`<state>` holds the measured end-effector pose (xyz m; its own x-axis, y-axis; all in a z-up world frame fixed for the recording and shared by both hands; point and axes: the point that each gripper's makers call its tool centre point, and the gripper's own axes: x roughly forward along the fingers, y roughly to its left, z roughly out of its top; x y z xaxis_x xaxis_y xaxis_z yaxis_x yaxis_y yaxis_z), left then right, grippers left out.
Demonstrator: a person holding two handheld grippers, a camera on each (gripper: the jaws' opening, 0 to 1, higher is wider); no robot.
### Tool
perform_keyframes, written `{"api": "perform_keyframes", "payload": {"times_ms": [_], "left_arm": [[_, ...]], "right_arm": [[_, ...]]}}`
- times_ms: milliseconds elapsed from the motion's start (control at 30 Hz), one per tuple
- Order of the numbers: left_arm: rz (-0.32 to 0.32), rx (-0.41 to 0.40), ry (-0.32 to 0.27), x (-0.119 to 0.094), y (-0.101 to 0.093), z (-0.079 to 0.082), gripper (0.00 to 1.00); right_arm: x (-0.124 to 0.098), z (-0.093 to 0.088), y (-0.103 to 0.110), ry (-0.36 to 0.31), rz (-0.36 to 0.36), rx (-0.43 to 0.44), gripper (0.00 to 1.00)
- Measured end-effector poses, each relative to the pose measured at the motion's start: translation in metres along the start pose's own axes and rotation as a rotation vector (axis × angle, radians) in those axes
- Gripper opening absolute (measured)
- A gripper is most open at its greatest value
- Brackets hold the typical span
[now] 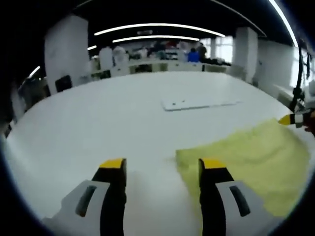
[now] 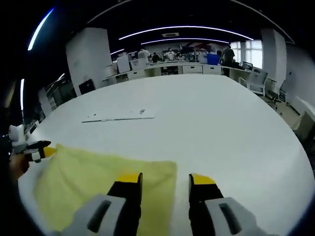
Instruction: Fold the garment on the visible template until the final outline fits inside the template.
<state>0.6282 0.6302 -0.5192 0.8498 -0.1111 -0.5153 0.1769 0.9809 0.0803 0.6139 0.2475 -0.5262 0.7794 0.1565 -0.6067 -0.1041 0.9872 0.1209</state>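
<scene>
The yellow garment [image 2: 103, 184] lies flat on the table [image 2: 211, 123], unfolded; both the left gripper [image 1: 162, 164] and right gripper [image 2: 161, 179] hover apart, empty, at its opposite edges; next, each probably needs to pinch a corner.

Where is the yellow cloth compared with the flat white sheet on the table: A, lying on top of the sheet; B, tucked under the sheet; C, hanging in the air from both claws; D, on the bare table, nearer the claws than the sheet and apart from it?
D: the yellow cloth lies flat on the white table, with bare tabletop between it and the flat white sheet farther off.
</scene>
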Motion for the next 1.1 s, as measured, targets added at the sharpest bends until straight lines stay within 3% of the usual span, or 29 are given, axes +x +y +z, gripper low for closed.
{"api": "perform_keyframes", "payload": {"times_ms": [133,267,433,533,867,1100], "left_arm": [[0.005,0.005,0.010,0.002,0.004,-0.001,0.52],[-0.033,-0.014,-0.016,-0.009,-0.001,0.007,0.59],[-0.150,-0.004,-0.091,-0.032,-0.015,0.024,0.72],[-0.186,0.027,-0.096,-0.048,-0.019,0.025,0.76],[-0.294,0.065,-0.076,-0.090,-0.025,0.008,0.82],[-0.390,0.066,-0.079,-0.116,-0.041,-0.007,0.83]], "right_arm": [[-0.003,0.000,-0.001,0.002,0.008,-0.007,0.36],[-0.011,-0.001,-0.001,0.019,0.025,-0.027,0.40],[-0.032,-0.004,0.010,0.034,0.095,-0.022,0.49],[-0.043,-0.005,0.017,0.039,0.151,-0.001,0.51],[-0.091,-0.016,0.030,0.055,0.244,-0.036,0.60],[-0.122,-0.041,0.044,0.110,0.310,-0.082,0.60]]}}
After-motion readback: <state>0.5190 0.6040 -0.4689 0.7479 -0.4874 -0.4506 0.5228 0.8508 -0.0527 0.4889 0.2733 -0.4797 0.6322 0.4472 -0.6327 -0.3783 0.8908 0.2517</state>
